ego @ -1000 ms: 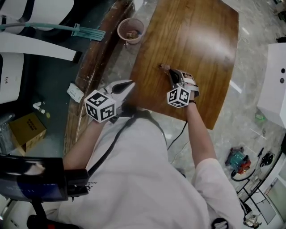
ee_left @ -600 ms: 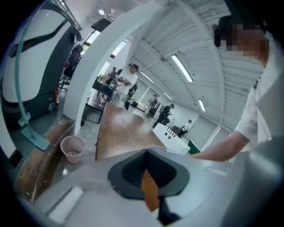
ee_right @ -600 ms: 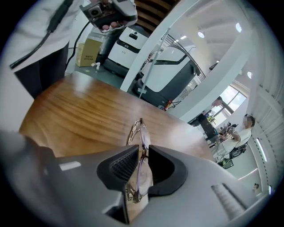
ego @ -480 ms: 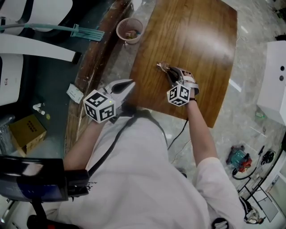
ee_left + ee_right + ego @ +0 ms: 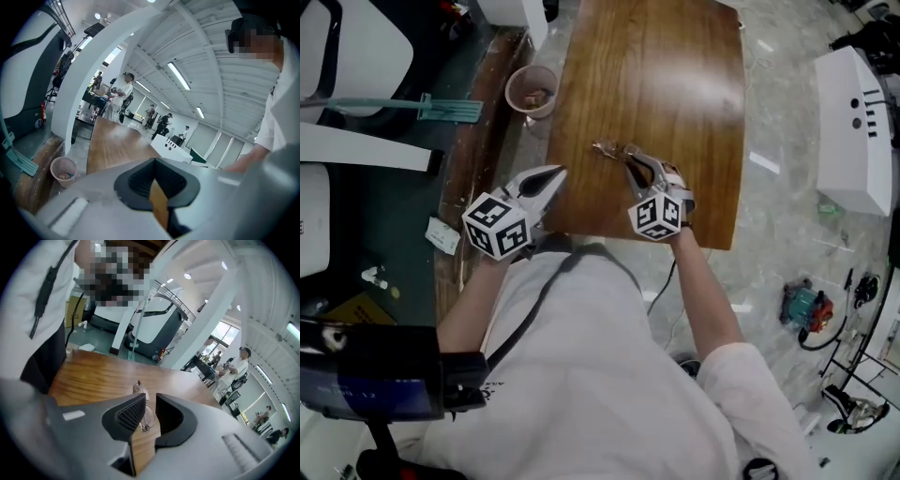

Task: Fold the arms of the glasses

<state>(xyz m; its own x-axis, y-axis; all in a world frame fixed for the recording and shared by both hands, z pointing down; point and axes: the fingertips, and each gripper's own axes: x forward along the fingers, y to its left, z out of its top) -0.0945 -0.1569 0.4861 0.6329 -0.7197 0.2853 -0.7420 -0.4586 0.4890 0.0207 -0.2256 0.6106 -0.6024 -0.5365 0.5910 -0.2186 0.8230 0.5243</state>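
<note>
The thin wire-rimmed glasses (image 5: 609,150) (image 5: 145,416) are pinched in the right hand-held gripper (image 5: 630,160) (image 5: 149,402) above the brown wooden table (image 5: 675,75) by its near edge, long axis pointing toward the far left corner, free end nearest the clenched, empty left hand-held gripper (image 5: 553,174) (image 5: 154,161).
</note>
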